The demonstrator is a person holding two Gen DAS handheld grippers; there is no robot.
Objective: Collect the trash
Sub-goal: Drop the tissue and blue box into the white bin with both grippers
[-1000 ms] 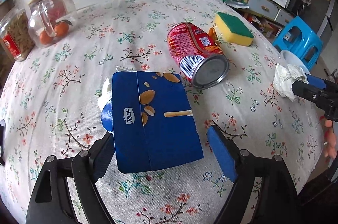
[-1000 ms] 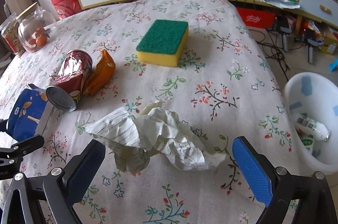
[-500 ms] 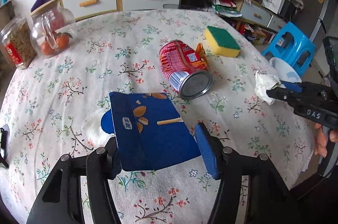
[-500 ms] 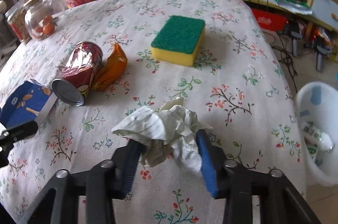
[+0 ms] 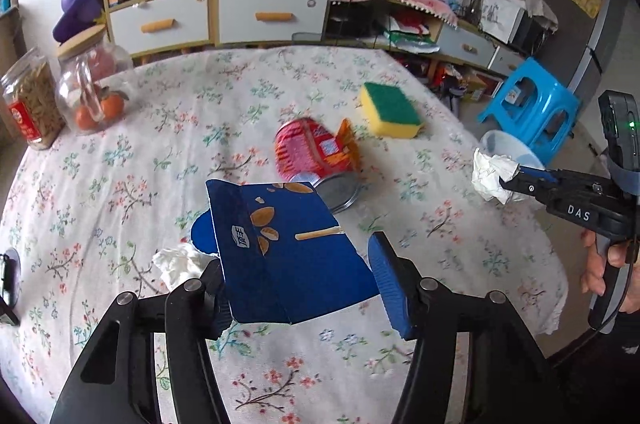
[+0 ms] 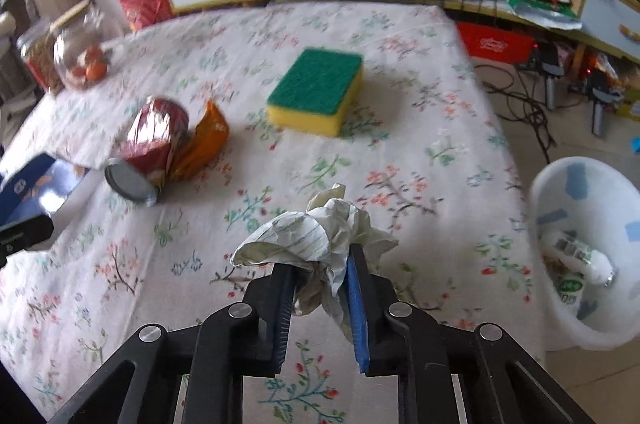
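My left gripper [image 5: 296, 288] is shut on a flat blue snack box [image 5: 280, 248] and holds it above the floral tablecloth [image 5: 120, 160]; the box also shows in the right wrist view [image 6: 28, 184]. My right gripper [image 6: 318, 288] is shut on a crumpled white paper [image 6: 320, 236], lifted off the table near its right edge; it also shows in the left wrist view [image 5: 492, 172]. A red can [image 5: 312, 152] lies on its side with an orange wrapper [image 6: 206, 144] against it. A white tissue [image 5: 176, 264] lies under the box.
A white bin [image 6: 588, 248] with a bottle inside stands on the floor right of the table. A green and yellow sponge [image 6: 316, 92] lies mid-table. Two jars [image 5: 60, 96] stand at the far left. A blue stool [image 5: 528, 104] is beyond the bin.
My left gripper closed on the blue box and lifted it, uncovering the tissue. My right gripper closed on the crumpled paper and raised it off the table.
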